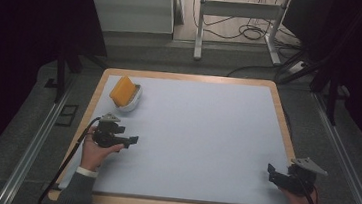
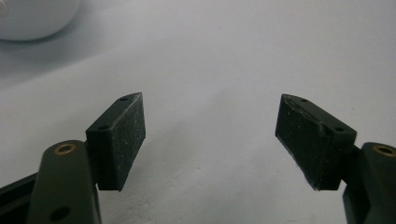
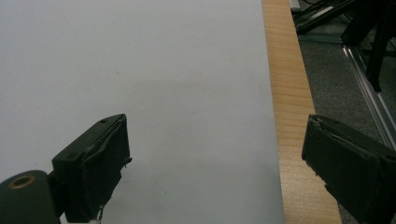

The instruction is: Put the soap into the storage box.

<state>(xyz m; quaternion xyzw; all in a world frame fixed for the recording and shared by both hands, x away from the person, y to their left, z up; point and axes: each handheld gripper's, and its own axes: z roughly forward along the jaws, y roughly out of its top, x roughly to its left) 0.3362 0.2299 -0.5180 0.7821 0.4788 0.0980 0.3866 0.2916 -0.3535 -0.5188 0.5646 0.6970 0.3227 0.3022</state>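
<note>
Surface: pale blue mat (image 1: 201,134) on a wood-edged table (image 1: 281,111); wood strip shows along far, left and right sides, thin strip at near side.
Surround: dark grey floor, metal rails (image 1: 34,140) left and right of table, white frame legs (image 1: 200,28) and loose cables (image 1: 248,32) beyond far edge.
Bowl: white bowl (image 1: 131,102) near the far-left corner of the mat, close to the left wood edge; its rim also shows at top left of the left gripper view (image 2: 32,18).
Sponge: yellow-orange sponge (image 1: 122,90) sits tilted in the bowl, sticking up above the rim.
Left gripper: left gripper (image 1: 132,140) held in left hand (image 1: 96,151) at mat's near-left, just on the near side of the bowl, apart from it; jaws point right across the mat. In the left gripper view its jaws stand wide apart (image 2: 210,135), nothing between them, bare mat beneath.
Right gripper: right gripper (image 1: 271,172) held in right hand (image 1: 300,201) at near-right corner, over the mat's right edge. In the right gripper view jaws are spread wide (image 3: 215,163), empty; left jaw over mat, right jaw over the wood strip (image 3: 285,107) and floor beyond.
Open room: whole middle and far-right of the mat is bare; grippers well apart.
</note>
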